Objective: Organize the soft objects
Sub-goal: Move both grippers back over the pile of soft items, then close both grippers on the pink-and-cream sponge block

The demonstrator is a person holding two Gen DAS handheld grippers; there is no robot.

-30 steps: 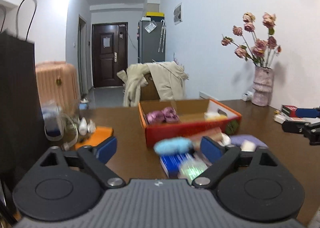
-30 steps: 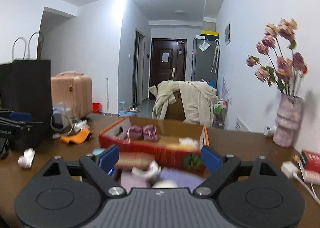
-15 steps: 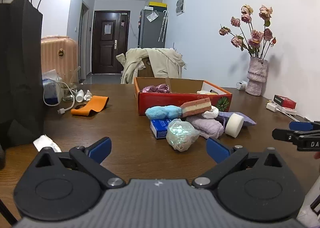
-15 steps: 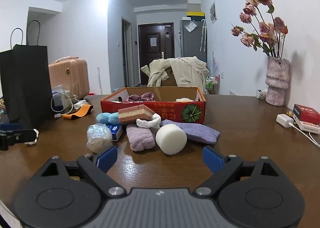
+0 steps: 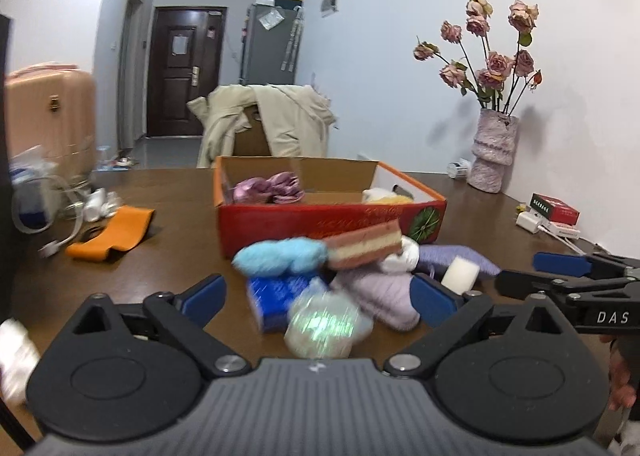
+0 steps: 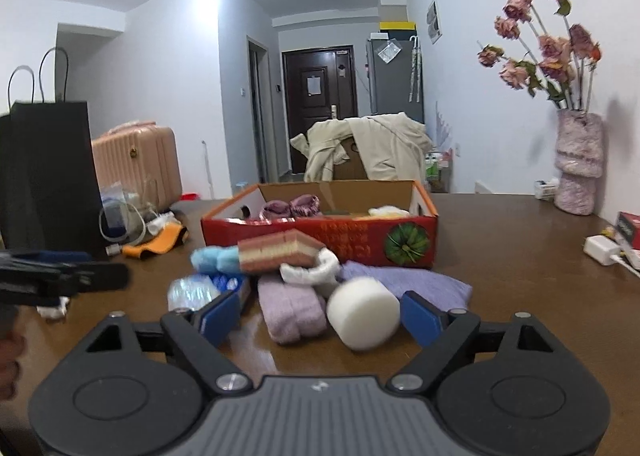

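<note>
Both your hand-held grippers sit closer to the pile than half a second ago. Your left hand-held gripper [image 5: 318,298] is closing, unclenched, around the shiny ball [image 5: 322,326]; your right hand-held gripper [image 6: 320,316] is closing, empty, astride the white sponge [image 6: 363,312] on the tabletop [image 6: 500,256].

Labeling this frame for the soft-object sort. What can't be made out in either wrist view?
- Red box: its floor and whatever lies low inside are hidden by the front wall in both wrist views.
- Shiny wrapped ball: motion-blurred in the left wrist view, so its material is unclear.
- Blue packet: print blurred, partly covered by the fluffy blue item.
- Black bag: cut off by the left edge, contents unseen.
- Box lettering: too blurred to read.
</note>
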